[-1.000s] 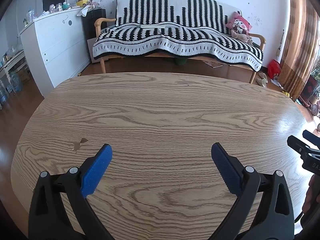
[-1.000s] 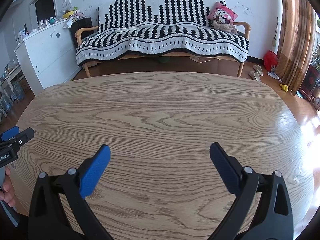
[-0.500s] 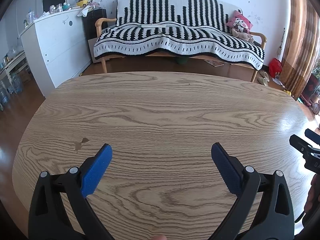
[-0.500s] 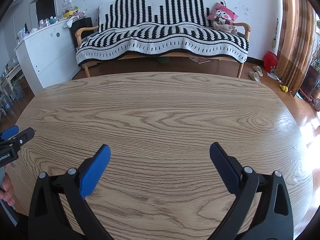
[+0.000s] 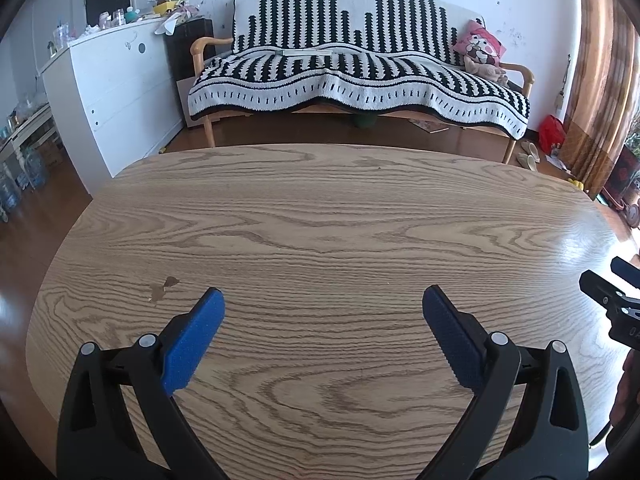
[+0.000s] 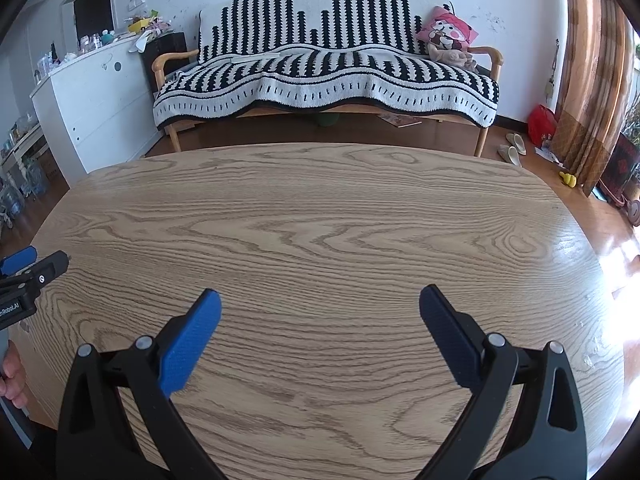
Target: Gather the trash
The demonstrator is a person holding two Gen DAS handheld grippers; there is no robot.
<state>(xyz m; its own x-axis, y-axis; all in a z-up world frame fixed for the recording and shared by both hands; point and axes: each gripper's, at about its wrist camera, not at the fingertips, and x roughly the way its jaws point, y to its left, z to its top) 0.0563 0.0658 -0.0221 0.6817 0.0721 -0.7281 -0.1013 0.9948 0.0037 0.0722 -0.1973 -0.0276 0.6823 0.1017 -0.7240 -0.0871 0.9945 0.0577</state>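
The left gripper (image 5: 322,300) is seen with its black plastic arms spread wide and its blue ribbed pads (image 5: 192,340) well apart, nothing between them. The right gripper (image 6: 320,302) is held the same way, its jaws wide apart over bare wood. Both handles are cut off by the lower frame edge. In the left wrist view only the tip of the right gripper is caught at 3 o'clock, the rest being lost past the rim; in the right wrist view the left gripper's tip enters at 9 o'clock, with fingers of the holding hand (image 6: 12,376) partly seen at 8 o'clock.

Beneath both tools lies the oval light-oak table with bold wavy grain (image 5: 320,220). A small brownish stain (image 5: 162,286) is seen on it at 9 o'clock of the left view; whether it is a chip or a spill cannot be told. A glossy glare washes out the grain at 3 o'clock. No piece of trash can be made out on the tabletop.

Beyond the table, at 12 o'clock, stands a wooden-framed sofa draped in a black-and-white striped knitted throw (image 5: 360,68), with a pink cartoon cushion (image 5: 480,44) at its right end. A white cabinet with cluttered top (image 5: 116,88) is seen at 10 o'clock; its items are too small to identify. Brown patterned curtains (image 6: 592,72) hang at 2 o'clock.
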